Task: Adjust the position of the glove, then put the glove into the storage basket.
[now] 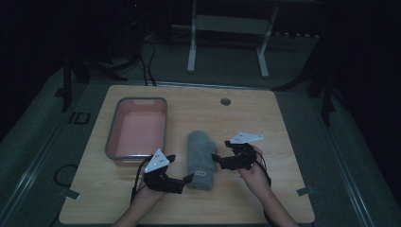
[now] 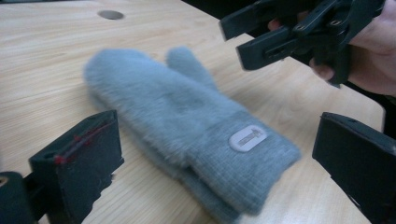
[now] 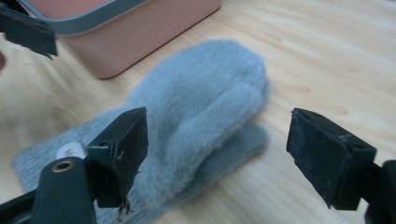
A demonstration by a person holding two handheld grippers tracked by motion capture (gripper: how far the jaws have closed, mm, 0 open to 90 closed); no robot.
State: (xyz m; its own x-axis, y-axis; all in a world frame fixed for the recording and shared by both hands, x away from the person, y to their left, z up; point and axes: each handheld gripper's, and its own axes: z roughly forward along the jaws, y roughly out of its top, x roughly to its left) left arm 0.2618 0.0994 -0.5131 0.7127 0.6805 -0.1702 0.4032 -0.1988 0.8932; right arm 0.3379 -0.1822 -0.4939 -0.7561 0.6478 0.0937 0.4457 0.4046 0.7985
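A fluffy grey mitten (image 1: 199, 160) lies beside a pink grey-rimmed plastic tub (image 1: 137, 130), between the spread-jawed left gripper (image 1: 189, 179) and right gripper (image 1: 215, 158)

mitten (image 1: 200, 160) mid-table (image 1: 265, 123) | tub (image 1: 138, 128) just left of it | left gripper (image 1: 188, 179) at cuff end | right gripper (image 1: 215, 158) at mitten's right

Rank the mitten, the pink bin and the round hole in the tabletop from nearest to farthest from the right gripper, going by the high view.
From the right gripper:
1. Grey mitten, right beside its jaws, to the left.
2. Pink bin, farther left, past the mitten.
3. Round hole, near the table's far edge; close to the bin's distance, so these two are hard to rank.
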